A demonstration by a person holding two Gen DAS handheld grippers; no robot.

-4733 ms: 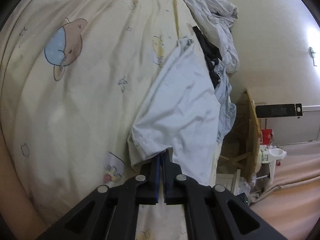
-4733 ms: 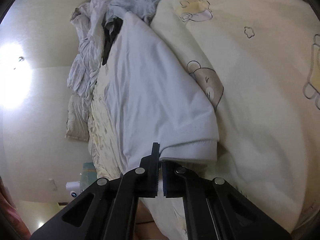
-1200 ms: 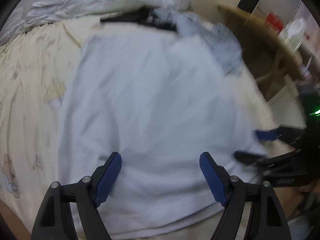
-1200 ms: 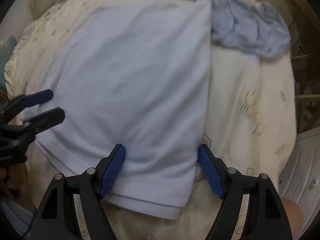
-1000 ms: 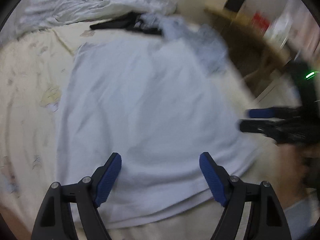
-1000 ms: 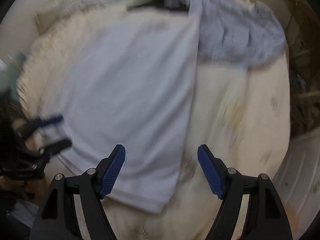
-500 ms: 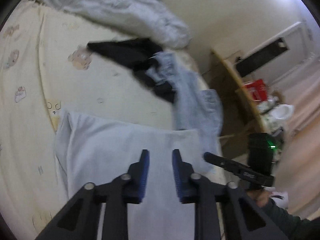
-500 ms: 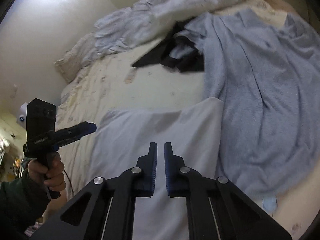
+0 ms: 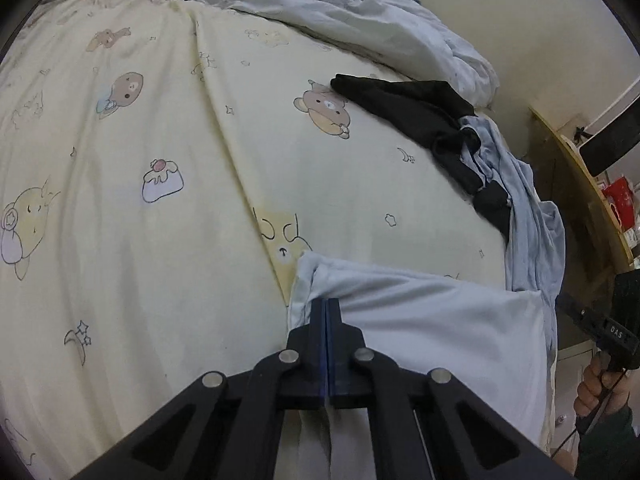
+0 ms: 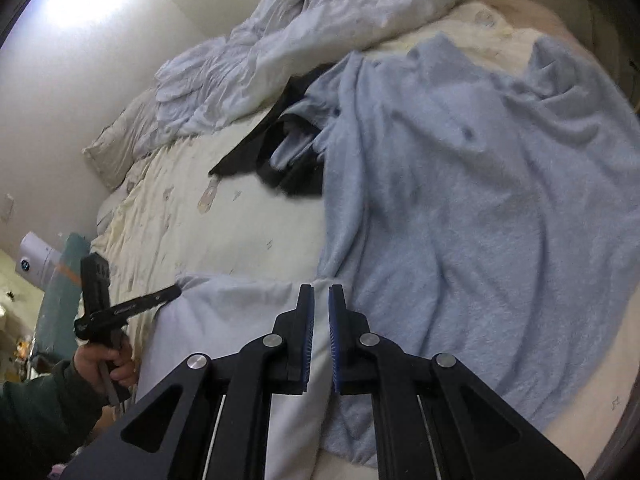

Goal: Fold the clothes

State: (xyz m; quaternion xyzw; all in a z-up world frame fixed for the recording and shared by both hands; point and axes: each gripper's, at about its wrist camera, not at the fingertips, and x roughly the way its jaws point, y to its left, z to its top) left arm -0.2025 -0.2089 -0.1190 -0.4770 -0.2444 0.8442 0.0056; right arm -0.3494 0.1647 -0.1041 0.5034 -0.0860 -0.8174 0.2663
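Both grippers are black with blue pads (image 10: pixel 307 334) and round silver screws (image 9: pixel 289 357). The sleeve (image 10: pixel 36 412) is dark green.

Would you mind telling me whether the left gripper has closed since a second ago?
Yes. The left gripper was wide open over the white shirt; now its fingers meet at the shirt's far edge, toward the black garment.

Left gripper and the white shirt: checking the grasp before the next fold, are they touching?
Touching. In the left wrist view the left gripper has its fingers shut on the far corner of the white shirt.
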